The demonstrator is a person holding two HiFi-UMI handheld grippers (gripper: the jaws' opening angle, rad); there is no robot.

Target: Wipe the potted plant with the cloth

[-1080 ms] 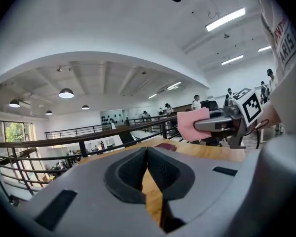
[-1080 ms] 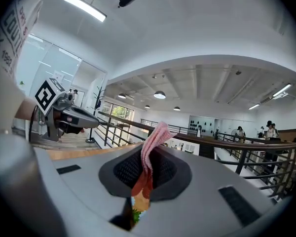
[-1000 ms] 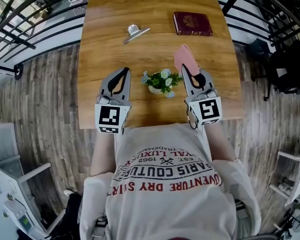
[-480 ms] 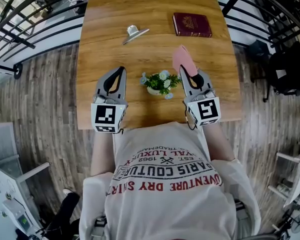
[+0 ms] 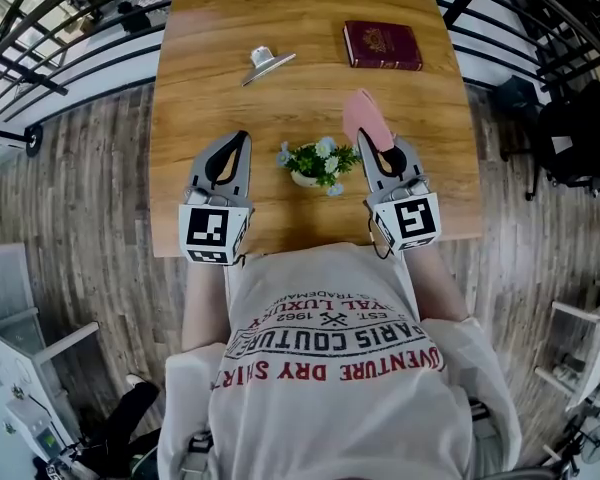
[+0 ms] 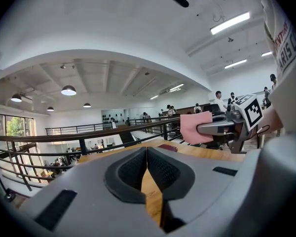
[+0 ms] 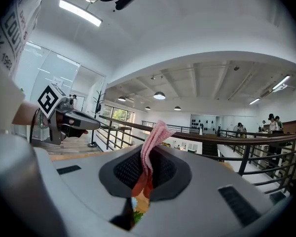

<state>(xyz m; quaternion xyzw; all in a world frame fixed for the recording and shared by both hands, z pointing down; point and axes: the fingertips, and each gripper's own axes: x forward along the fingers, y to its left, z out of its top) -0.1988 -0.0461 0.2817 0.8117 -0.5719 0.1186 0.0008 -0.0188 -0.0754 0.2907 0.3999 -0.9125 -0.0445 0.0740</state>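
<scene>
Two grippers flank the potted plant (image 5: pixel 318 162), which sits near the front edge of the wooden table (image 5: pixel 200 78); clock directions are per head view, 12 = far edge. Right gripper (image 5: pixel 368 144) is clamped on the pink cloth (image 5: pixel 364 118), a folded bit pinched between the pads, the rest sticking out past the tips toward 12. Left gripper (image 5: pixel 242 140) has jaws pressed together w/ nothing in them, only bare wood showing below. Key relation: the plant lies at approx 8 o'clock from the right tips, just beside them, and at approx 4 o'clock from the left tips, a bit farther off, so the cloth hand looks nearer. Cloth's long axis runs roughly 12–6, pointing past the plant, not at it; I'd guess the right hand must swing the cloth round toward 8 to reach the leaves. Plant is low and upright, its spread running 9–3. Writing: shirt (image 5: pixel 330 368) print, upside down, partly reads "COUTURE", "EST. 1962", "DRY"; the rest is cut off. Red book (image 5: pixel 383 46) at 1 o'clock has a gold emblem, text too small to read. Marker cube (image 5: pixel 214 232) shows only a b/w pattern.
</scene>
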